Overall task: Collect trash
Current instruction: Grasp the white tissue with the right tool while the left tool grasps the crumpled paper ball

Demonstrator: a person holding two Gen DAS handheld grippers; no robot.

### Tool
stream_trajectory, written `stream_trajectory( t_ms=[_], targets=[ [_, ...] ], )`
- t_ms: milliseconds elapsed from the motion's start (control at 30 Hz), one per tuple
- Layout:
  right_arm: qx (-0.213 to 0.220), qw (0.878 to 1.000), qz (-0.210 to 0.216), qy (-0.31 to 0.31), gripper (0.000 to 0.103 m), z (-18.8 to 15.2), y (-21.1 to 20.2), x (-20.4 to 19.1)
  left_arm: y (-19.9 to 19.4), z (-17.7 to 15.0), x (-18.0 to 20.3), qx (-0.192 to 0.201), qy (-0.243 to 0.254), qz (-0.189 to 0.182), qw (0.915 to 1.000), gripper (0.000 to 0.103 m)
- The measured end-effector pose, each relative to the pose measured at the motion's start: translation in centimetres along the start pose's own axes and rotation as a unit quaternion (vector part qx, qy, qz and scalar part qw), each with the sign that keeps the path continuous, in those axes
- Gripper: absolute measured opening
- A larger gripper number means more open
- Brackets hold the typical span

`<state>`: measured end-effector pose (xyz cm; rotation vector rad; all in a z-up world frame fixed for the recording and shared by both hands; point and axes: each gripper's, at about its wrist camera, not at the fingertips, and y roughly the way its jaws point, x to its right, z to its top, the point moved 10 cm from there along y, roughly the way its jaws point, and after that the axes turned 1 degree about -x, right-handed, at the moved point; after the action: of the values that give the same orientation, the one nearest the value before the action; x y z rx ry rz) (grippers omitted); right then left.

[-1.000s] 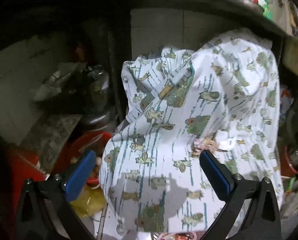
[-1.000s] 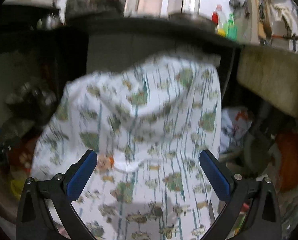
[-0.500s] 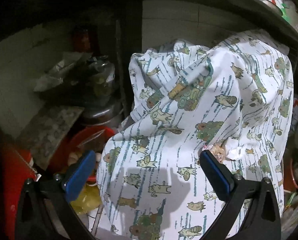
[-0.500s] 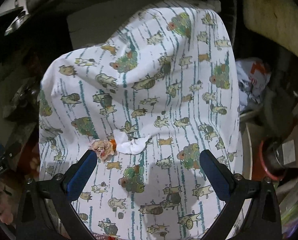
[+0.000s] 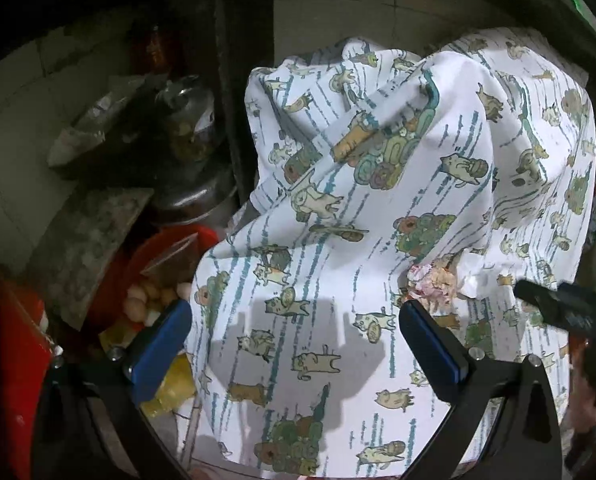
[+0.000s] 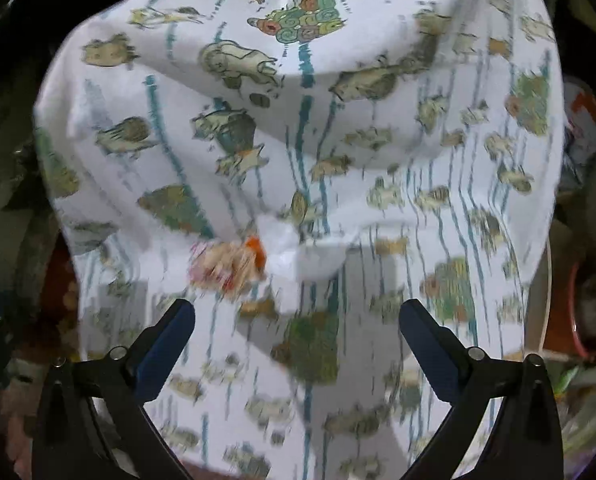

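Both hand-held grippers stand spread wide with nothing between their blue pads. From its own camera the left gripper (image 5: 294,344) hangs over a white cloth (image 5: 378,240) printed with cartoon animals and teal stripes, which drapes over a tall hidden shape under a dark shelf. The trash, a crumpled scrap (image 5: 434,282) of pinkish and white paper, lies on the cloth just above the left gripper's right-hand finger (image 5: 430,344); half a second ago it sat in much the same spot against that finger, so this view has barely shifted. What is new there is the dark tip of the other tool (image 5: 558,312), now poking in at the right edge.

The right gripper (image 6: 296,344) has moved in closer than half a second ago: the cloth (image 6: 338,120) fills nearly its whole view and is blurred by motion. The crumpled scrap (image 6: 226,264), with an orange fleck and a white fold beside it, now lies higher and nearer the middle, above and between the open fingers, not touching either.

Left of the cloth sit a red bowl (image 5: 154,248) and a metal pot (image 5: 194,196).
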<state>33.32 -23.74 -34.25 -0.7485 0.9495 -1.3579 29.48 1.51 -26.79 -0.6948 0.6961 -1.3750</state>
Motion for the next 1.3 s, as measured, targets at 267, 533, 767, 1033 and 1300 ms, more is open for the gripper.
stream_trajectory(
  t_ms=[267,533,767,1033,1300],
  targets=[
    [-0.051,0.996,0.036,0.062,0.081,0.8,7.2,1.1,0.6,0.4,-0.4,0.015,0.021,0.042,0.9988,0.103],
    [-0.064,0.995,0.019,0.076,0.058,0.7,11.1,0.4,1.1,0.9,0.0,0.003,-0.001,0.02,0.9998,0.103],
    [-0.047,0.996,0.037,0.065,0.016,1.0,8.7,0.0,1.4,1.3,0.2,-0.001,-0.014,0.011,0.9998,0.103],
    [-0.033,0.996,0.044,0.075,0.013,1.4,3.7,3.2,3.9,0.9,7.1,-0.073,0.041,-0.124,0.9887,0.103],
    [-0.027,0.998,0.003,0.061,0.013,0.0,1.1,8.6,8.6,0.5,13.0,-0.117,0.062,-0.131,0.9824,0.102]
  ],
)
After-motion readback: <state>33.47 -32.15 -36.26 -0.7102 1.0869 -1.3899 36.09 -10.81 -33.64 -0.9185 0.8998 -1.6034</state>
